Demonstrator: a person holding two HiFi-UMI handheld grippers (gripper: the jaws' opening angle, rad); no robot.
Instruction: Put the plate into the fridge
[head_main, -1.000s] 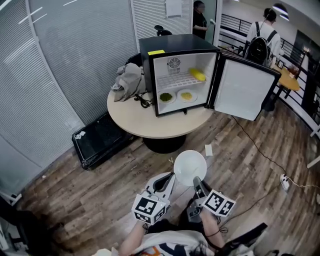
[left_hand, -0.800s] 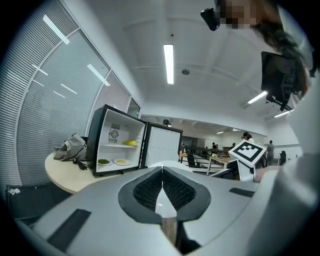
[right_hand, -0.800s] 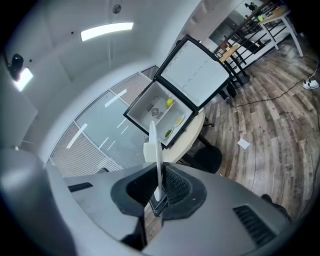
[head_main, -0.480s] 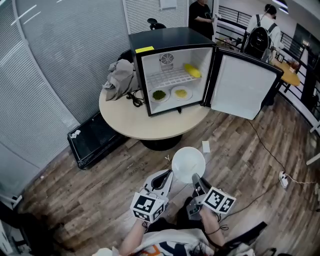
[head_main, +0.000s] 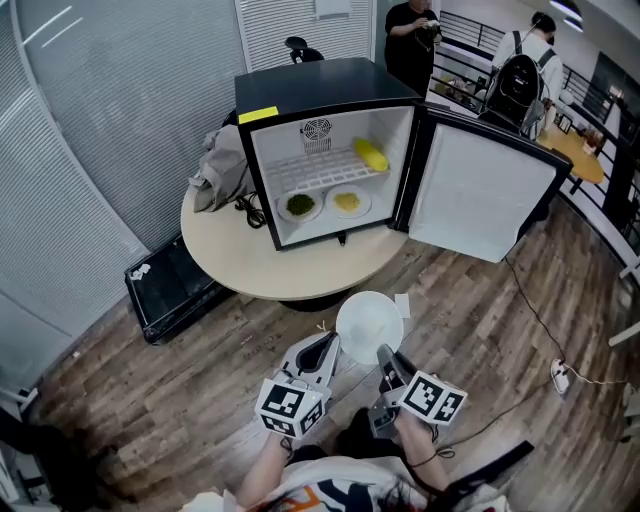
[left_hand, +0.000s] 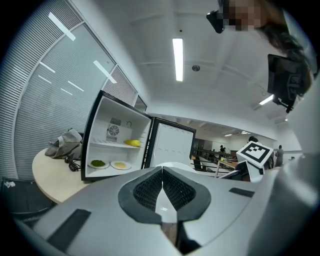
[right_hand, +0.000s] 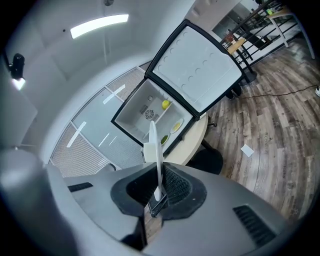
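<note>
A white plate (head_main: 369, 320) is held out in front of me, level with the floor below, its near rim pinched in my right gripper (head_main: 388, 362). In the right gripper view the plate (right_hand: 156, 155) shows edge-on between the shut jaws. My left gripper (head_main: 322, 355) hangs beside it on the left, jaws shut and empty, its pads (left_hand: 162, 192) pressed together. Ahead stands a small black fridge (head_main: 300, 100) on a round table (head_main: 300, 270), its door (head_main: 478, 190) swung open to the right. Inside lie two small plates of food (head_main: 322, 204) on the floor and a yellow item (head_main: 371, 154) on the shelf.
A grey cloth (head_main: 218, 170) and a black cable (head_main: 250, 208) lie on the table left of the fridge. A black case (head_main: 165, 285) rests on the wooden floor at the left. A paper scrap (head_main: 402, 303) lies near the table's base. People stand at the back right.
The fridge and table have drawn nearer and shifted left in the head view as I walk towards them. The plate stays held in the right gripper.
</note>
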